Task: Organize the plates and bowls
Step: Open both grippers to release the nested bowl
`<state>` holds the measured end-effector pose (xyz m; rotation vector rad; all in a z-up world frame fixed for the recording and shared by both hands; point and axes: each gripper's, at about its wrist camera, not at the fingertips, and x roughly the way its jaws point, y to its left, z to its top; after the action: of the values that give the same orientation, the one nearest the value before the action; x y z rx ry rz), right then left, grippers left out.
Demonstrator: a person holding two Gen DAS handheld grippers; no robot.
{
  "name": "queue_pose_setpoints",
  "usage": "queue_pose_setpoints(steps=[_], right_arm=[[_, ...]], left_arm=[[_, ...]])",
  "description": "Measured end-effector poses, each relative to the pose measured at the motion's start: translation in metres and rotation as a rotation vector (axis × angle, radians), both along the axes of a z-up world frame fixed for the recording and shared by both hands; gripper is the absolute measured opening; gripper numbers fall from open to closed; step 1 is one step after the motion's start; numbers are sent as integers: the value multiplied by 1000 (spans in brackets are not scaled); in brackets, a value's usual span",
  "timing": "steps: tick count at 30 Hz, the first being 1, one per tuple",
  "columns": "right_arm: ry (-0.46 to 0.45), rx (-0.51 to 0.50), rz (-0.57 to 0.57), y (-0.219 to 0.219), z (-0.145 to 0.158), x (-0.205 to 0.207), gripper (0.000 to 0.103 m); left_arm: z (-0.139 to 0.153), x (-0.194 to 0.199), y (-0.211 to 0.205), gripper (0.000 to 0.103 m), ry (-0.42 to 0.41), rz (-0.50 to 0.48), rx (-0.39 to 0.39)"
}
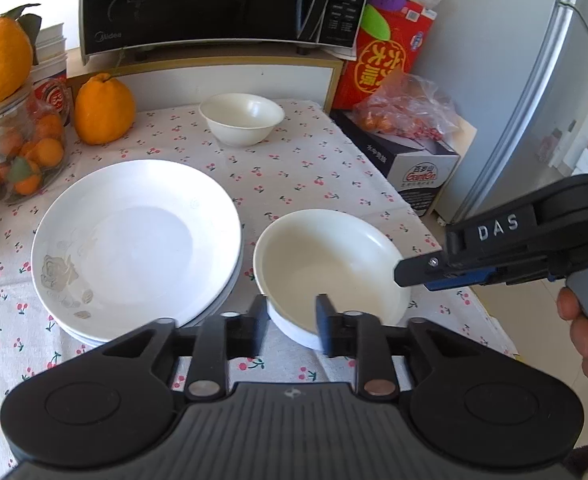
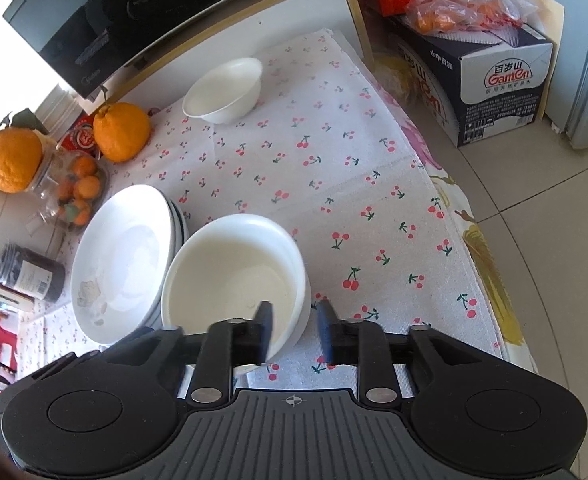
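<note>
Behind everything on the cherry-print tablecloth (image 1: 294, 176), a black microwave (image 1: 213, 0) sits on a raised white shelf, the largest thing in view. Beside the table to the right stands a dark water carton (image 2: 490, 80) with a clear bag of small orange fruit (image 2: 466, 4) on top, and a red box (image 1: 390, 52) behind it.

On the cloth, the stack of white plates (image 1: 133, 240) takes up the left-centre; the top plate carries a faint grey rose print near its rim. Just beside it on the right, nearly touching, is the stack of cream bowls (image 1: 330, 264), at least two nested. A single small bowl (image 1: 241, 118) stands well apart at the far edge of the cloth, near the shelf.

The left gripper (image 1: 291, 322) has its jaws apart, one on either side of the near rim of the bowl stack; whether the pads press the rim I cannot tell. The right gripper (image 2: 294, 330) reaches the same stack from the right side, jaws likewise parted, its left finger over the bowl's inside and its right finger outside the wall, not clearly touching.

Two large oranges (image 1: 103, 110) sit at the left, one atop a glass jar of kumquats (image 1: 21, 152)
</note>
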<state>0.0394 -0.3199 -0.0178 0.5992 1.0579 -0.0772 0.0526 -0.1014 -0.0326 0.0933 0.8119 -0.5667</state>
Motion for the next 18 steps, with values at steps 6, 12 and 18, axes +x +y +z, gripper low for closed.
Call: queue_pose_setpoints(steps=[6,12,18], right_arm=[[-26,10,-12,-4,4,-1,52],[-69,18,-19,-8,11,-1,73],[-142,12,-16,-14,28,-2,79]], left_arm=[[7,-1,0,51,-2,-21,-22],[19,-2,1,83,-29,-30,-58],[32,3,-1,99,-64,-15,-58]])
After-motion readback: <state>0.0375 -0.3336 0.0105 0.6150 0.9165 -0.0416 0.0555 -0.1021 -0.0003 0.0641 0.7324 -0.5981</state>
